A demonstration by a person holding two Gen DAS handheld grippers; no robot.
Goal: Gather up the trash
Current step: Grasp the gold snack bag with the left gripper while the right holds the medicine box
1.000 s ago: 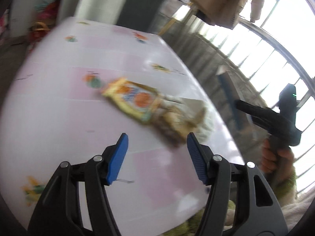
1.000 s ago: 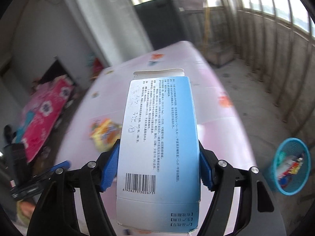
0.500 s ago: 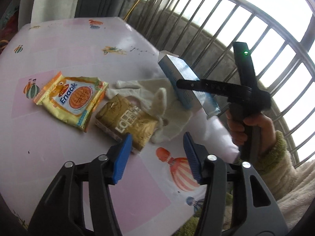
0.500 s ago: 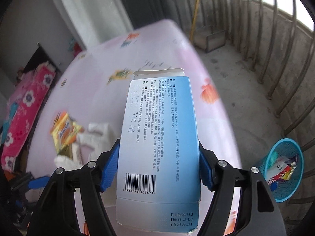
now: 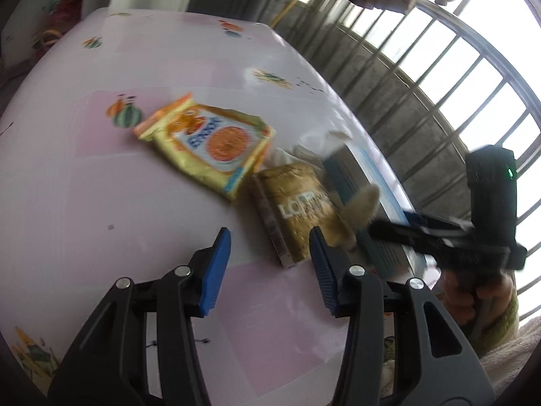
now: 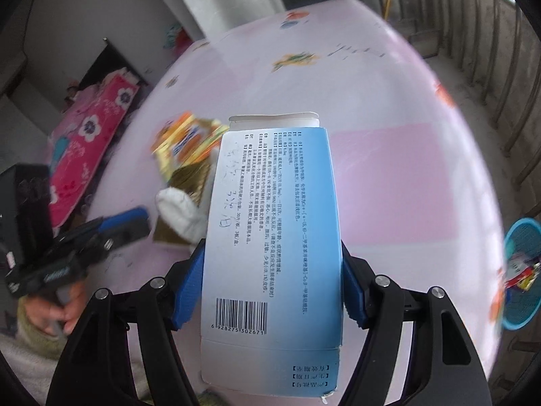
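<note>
The right gripper [image 6: 272, 287] pinches a flat blue-and-white cardboard box [image 6: 270, 237] with small print and a barcode. The left gripper [image 5: 270, 270] has been closing but holds nothing. At its 1 o'clock on the pink table [image 5: 84, 186] lies a shiny gold packet [image 5: 297, 209].

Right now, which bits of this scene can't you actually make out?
- Orange snack packet: motion-blurred in the right wrist view, lettering unreadable.
- White crumpled thing: partly behind the blue-and-white box held in the right gripper; tissue or glove, unclear.
- Blue basket: cut off by the right edge; its contents too small to name.
- Gold packet: blurred in the left wrist view, near corner behind the left gripper.
</note>
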